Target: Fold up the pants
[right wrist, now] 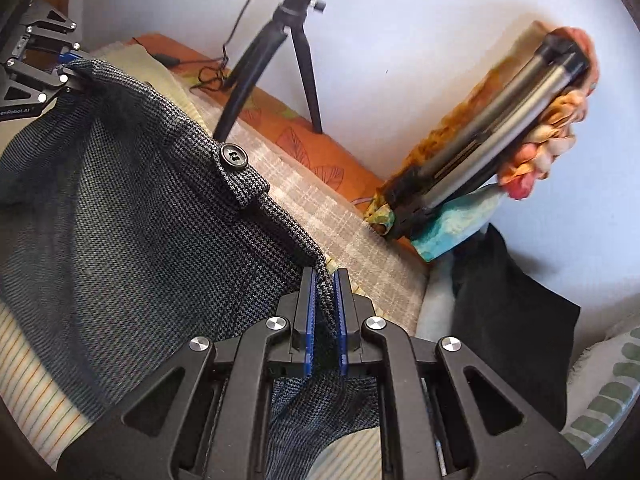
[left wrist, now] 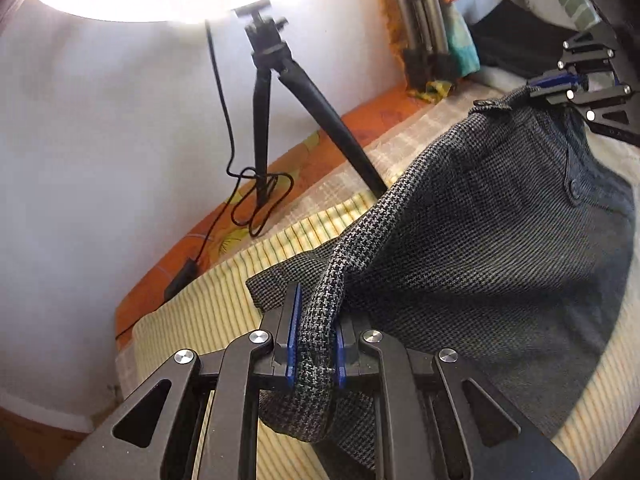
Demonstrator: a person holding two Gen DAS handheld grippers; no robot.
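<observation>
Pants point(left wrist: 480, 220) pinched in both grippers point(left wrist: 316, 344) point(right wrist: 325, 320), legs cut off below.

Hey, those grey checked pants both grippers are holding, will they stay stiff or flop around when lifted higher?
Probably floppy: the pants sag in a curve between the left hand-held gripper and the right hand-held gripper. The cloth bunches into a roll where it is pinched, so it likely drapes rather than holds shape. The weave looks thick, so they are perhaps fairly heavy for pants.

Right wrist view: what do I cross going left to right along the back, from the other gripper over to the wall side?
left gripper clamped on the pants → black tripod → folded silver tripod against floral cloth.
</observation>
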